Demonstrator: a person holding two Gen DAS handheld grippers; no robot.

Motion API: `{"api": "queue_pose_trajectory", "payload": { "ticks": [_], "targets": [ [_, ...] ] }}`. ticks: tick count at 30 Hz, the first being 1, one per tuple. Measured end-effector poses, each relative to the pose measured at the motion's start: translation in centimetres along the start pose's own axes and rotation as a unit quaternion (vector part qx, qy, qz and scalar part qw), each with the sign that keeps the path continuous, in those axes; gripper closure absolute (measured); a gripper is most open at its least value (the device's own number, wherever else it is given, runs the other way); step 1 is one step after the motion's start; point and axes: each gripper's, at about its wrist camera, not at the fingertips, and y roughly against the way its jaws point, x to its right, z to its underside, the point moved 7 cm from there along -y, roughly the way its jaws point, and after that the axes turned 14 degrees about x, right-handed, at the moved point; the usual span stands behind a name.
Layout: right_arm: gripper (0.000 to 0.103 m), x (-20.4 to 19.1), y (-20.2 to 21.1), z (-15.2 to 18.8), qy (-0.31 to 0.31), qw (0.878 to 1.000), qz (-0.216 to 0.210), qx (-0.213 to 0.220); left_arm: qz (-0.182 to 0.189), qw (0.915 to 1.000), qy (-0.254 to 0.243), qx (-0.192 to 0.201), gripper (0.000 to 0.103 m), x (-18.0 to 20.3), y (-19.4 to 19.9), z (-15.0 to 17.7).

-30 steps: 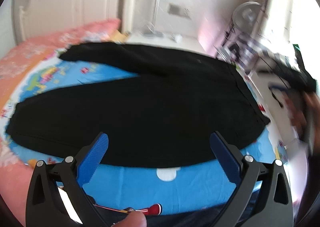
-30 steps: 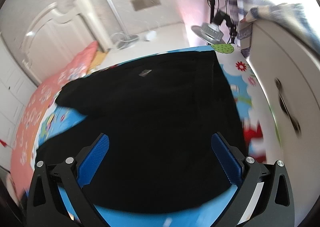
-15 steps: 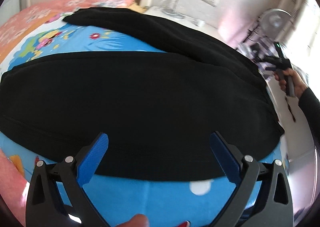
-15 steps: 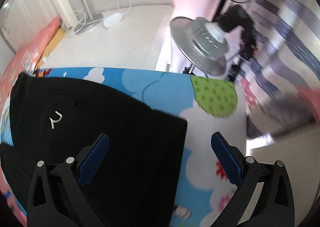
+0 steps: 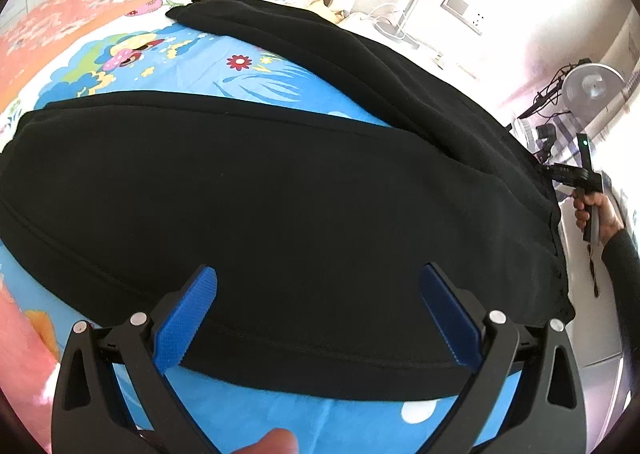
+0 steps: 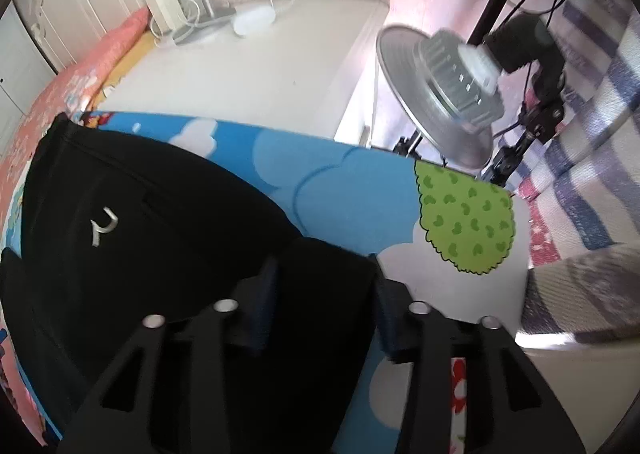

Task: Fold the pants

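Left gripper (image 5: 318,312): we hold it wide open above the near pant leg | right gripper (image 6: 322,304): we have its fingers narrowed onto the waistband corner, clamping black cloth | pants (image 5: 280,206): spread flat, legs apart, on the blue cartoon sheet (image 5: 320,418), waistband at the bed's right edge

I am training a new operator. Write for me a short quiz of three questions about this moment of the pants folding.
1. True or false: the left tongs are wide open above the black pants.
2. The sheet under the pants is mainly: A red, B blue, C green.
3. Which tongs have a corner of the pants between their fingers?

Key: 1 true; 2 B; 3 the right tongs.
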Motion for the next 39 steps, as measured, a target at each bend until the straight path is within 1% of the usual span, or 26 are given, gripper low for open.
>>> {"api": "queue_pose_trajectory", "payload": {
  "ticks": [1,2,5,7,8,10,12,13,15,17,18,19,20,22,24,26,27,28,29,33,34,35,36,37,38,39],
  "targets": [
    [0.068,-0.5,0.7,-0.5,0.002,1.0,0.001,0.012,0.001,1.0,0.0,0.002,0.002,0.2,-0.1,-0.1],
    [0.068,-1.2,2.3,-0.9,0.008,0.999,0.006,0.034,0.005,1.0,0.0,0.005,0.002,0.5,-0.1,-0.4],
    [0.069,-4.5,7.8,-1.8,0.043,0.994,0.018,0.103,0.032,0.9992,0.0,0.023,0.002,1.8,0.1,-1.7],
    [0.07,-7.9,13.2,-1.1,0.075,0.984,0.018,0.162,0.059,0.9976,0.006,0.037,0.002,2.9,0.5,-2.7],
    [0.07,-9.2,15.0,-0.8,0.087,0.979,0.018,0.182,0.076,0.9961,0.014,0.042,0.002,3.4,0.8,-3.1],
    [0.07,-12.9,19.9,2.2,0.11,0.968,0.006,0.225,0.098,0.9937,0.027,0.047,0.002,4.0,1.1,-3.4],
    [0.07,-15.5,22.7,5.6,0.126,0.962,-0.003,0.241,0.127,0.9898,0.045,0.047,0.002,4.7,1.6,-3.5],
    [0.07,-16.8,23.8,8.2,0.121,0.963,-0.017,0.24,0.138,0.988,0.052,0.045,0.003,4.9,1.7,-3.4],
    [0.07,-18.9,24.2,11.8,0.111,0.967,-0.035,0.228,0.173,0.9813,0.08,0.025,0.003,5.4,1.5,-3.0],
    [0.071,-19.8,23.5,15.9,0.088,0.974,-0.048,0.204,0.22,0.9681,0.12,-0.002,0.01,6.2,0.7,-2.8],
    [0.072,-19.9,22.5,17.8,0.067,0.978,-0.062,0.186,0.236,0.9633,0.127,-0.011,0.015,6.7,0.2,-2.8],
    [0.072,-20.1,22.1,18.8,0.058,0.98,-0.064,0.178,0.245,0.9607,0.13,-0.017,0.021,7.1,-0.3,-2.8],
    [0.072,-19.9,21.3,20.0,0.039,0.983,-0.063,0.168,0.26,0.9556,0.136,-0.028,0.029,8.1,-1.2,-2.7],
    [0.072,-19.8,20.6,21.1,0.006,0.984,-0.07,0.164,0.288,0.9436,0.151,-0.059,0.037,9.7,-2.8,-2.1],
    [0.072,-19.8,20.7,21.5,-0.011,0.983,-0.07,0.167,0.317,0.9269,0.174,-0.101,0.038,12.1,-4.6,-1.0],
    [0.072,-20.0,21.2,21.2,-0.017,0.982,-0.07,0.174,0.337,0.912,0.189,-0.139,0.039,14.8,-5.8,0.4],
    [0.072,-20.1,21.4,21.0,-0.016,0.982,-0.071,0.176,0.351,0.9031,0.19,-0.157,0.039,16.7,-6.2,1.1],
    [0.072,-20.3,21.5,21.0,-0.015,0.982,-0.071,0.177,0.362,0.8971,0.188,-0.17,0.038,18.4,-6.5,1.9],
    [0.072,-20.3,21.6,21.0,-0.012,0.982,-0.069,0.176,0.369,0.8924,0.187,-0.181,0.038,19.9,-6.7,2.6],
    [0.072,-20.5,21.7,21.3,-0.012,0.982,-0.069,0.173,0.383,0.8643,0.212,-0.249,0.038,25.2,-9.3,5.4],
    [0.072,-20.6,21.7,21.6,-0.013,0.982,-0.07,0.173,0.383,0.8615,0.21,-0.259,0.039,26.0,-9.7,6.1],
    [0.071,-20.5,21.7,21.7,-0.015,0.983,-0.068,0.17,0.388,0.8544,0.208,-0.276,0.057,27.5,-10.5,6.9],
    [0.069,-20.5,21.7,21.8,-0.019,0.984,-0.065,0.167,0.39,0.8516,0.205,-0.284,0.071,28.2,-10.8,7.3],
    [0.065,-20.4,21.7,22.0,-0.026,0.985,-0.055,0.162,0.384,0.8555,0.2,-0.285,0.086,28.7,-11.2,7.4],
    [0.065,-20.0,21.9,22.2,-0.039,0.986,-0.04,0.157,0.378,0.8622,0.192,-0.277,0.089,29.1,-11.4,7.3],
    [0.061,-19.6,21.9,22.3,-0.048,0.986,-0.038,0.154,0.38,0.8633,0.19,-0.273,0.09,29.2,-11.5,7.3]
  ]
}}
